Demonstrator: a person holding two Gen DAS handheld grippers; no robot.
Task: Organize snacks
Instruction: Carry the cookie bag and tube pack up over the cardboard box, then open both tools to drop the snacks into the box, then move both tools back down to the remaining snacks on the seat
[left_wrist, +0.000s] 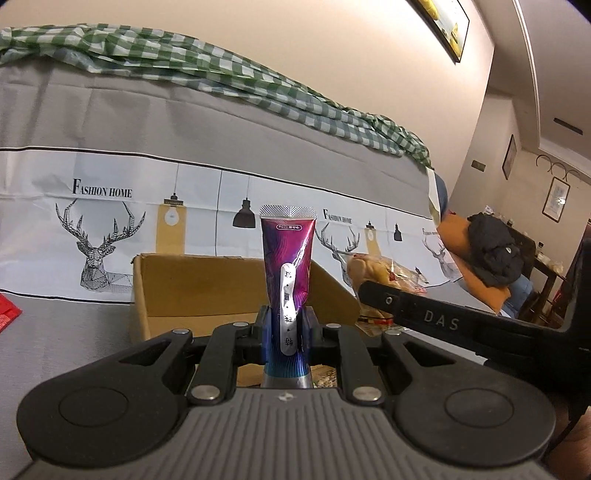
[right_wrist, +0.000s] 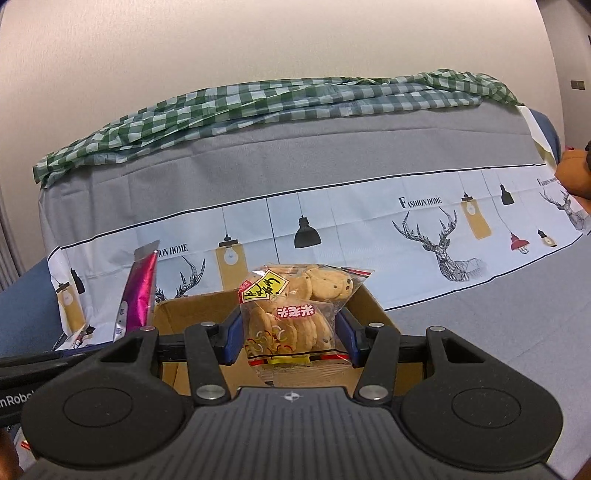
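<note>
My left gripper (left_wrist: 287, 338) is shut on a purple and teal snack tube (left_wrist: 289, 266), held upright over the open cardboard box (left_wrist: 177, 284). My right gripper (right_wrist: 291, 341) is shut on a clear bag of cookies (right_wrist: 291, 314) with red and yellow labels, held above the same box (right_wrist: 373, 314). In the right wrist view the purple tube (right_wrist: 138, 291) stands to the left of the box. In the left wrist view the cookie bag (left_wrist: 376, 277) and the right gripper's black arm (left_wrist: 443, 317) show at the right.
The box sits on a sofa under a grey cover (left_wrist: 74, 332) with a white deer-and-lamp band (right_wrist: 369, 229). A green checked cloth (right_wrist: 221, 99) lies along the backrest. A red packet (left_wrist: 7, 315) lies at far left. A dark garment (left_wrist: 495, 254) lies on an orange cushion at right.
</note>
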